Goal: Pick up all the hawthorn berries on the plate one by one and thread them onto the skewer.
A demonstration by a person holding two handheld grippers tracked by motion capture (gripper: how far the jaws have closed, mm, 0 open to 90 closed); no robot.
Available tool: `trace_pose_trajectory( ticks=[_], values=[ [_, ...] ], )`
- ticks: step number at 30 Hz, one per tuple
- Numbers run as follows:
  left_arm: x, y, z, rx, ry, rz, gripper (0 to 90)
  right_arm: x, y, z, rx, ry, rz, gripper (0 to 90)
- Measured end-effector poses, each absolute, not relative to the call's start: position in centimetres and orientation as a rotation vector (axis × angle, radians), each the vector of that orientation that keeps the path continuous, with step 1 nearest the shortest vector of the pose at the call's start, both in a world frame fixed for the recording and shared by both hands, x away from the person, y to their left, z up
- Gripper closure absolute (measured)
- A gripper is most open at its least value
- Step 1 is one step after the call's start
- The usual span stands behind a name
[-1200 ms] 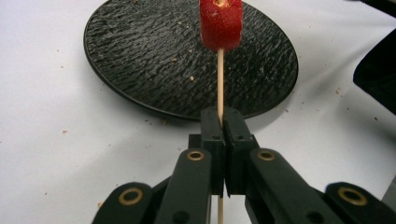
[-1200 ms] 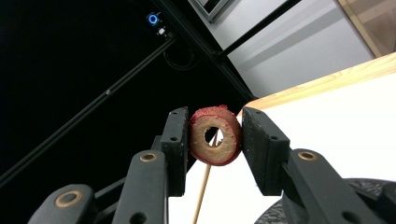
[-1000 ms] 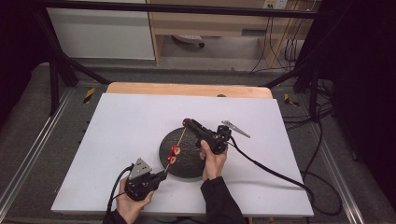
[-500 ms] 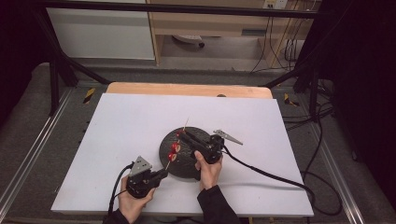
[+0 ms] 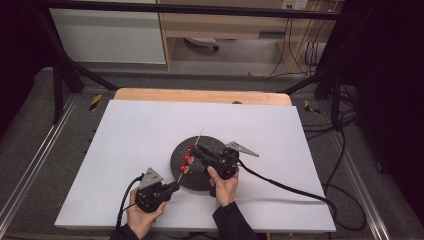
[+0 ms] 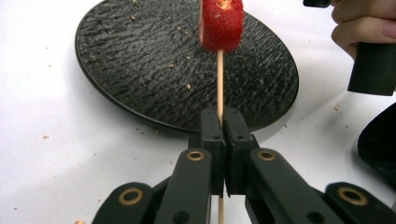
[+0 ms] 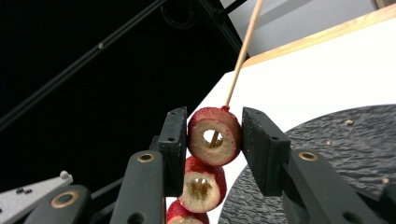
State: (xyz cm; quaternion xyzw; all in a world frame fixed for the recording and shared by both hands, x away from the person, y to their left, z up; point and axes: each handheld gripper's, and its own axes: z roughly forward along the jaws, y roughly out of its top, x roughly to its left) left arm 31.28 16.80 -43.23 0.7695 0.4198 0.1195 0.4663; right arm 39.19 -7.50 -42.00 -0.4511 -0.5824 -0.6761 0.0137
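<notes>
**A:** Skewer (image 5: pixel 189 160) slants over the black plate (image 5: pixel 200 182) from above, left gripper (image 5: pixel 170 189) at its lower end, right gripper (image 5: pixel 196 150) at the red fruit rings (image 5: pixel 187 160).

**B:** Left gripper view: jaws clenched tight on the stick (image 6: pixel 219 79), one ring (image 6: pixel 221 23) threaded above the plate (image 6: pixel 140 70).

**A:** Right gripper view: top ring (image 7: pixel 215 136) sits between the pads (image 7: pixel 259 144), touching or nearly so; I can't tell if it's squeezed. Two more rings (image 7: pixel 201 185) below.

**B:** Risk, I'd say: push off-axis and the thin stick bows or snaps; pinch hard and the soft ring splits.
</notes>
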Motion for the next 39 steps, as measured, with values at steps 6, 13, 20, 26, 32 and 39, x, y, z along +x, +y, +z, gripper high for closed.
trace_pose_trajectory(
  ticks=[6, 13, 20, 26, 32, 39],
  values=[
    [31.3, 17.3, -43.1, 1.888, 1.032, 0.303, 88.5, 39.2, -8.8, -40.5, -1.395, -1.985, -2.081, 47.3],
    [31.4, 17.8, -43.0, 1.895, 1.019, 0.305, 88.4, 39.7, -10.4, -39.7, -1.336, -2.240, -1.912, 24.4],
    [31.7, 18.2, -42.9, 1.923, 0.999, 0.301, 88.4, 39.9, -12.1, -40.2, -1.283, -2.454, -1.757, 8.6],
    [31.9, 18.3, -42.7, 1.955, 0.980, 0.295, 88.4, 39.6, -14.1, -41.0, -1.258, -2.599, -1.635, 2.8],
    [32.2, 18.3, -42.2, 1.990, 0.976, 0.266, 88.4, 39.0, -16.5, -42.2, -1.271, -2.696, -1.536, 0.7],
    [33.6, 18.1, -41.1, 2.008, 0.977, 0.258, 88.3, 38.1, -19.5, -43.8, -1.297, -2.745, -1.460, 1.3]
  ],
)
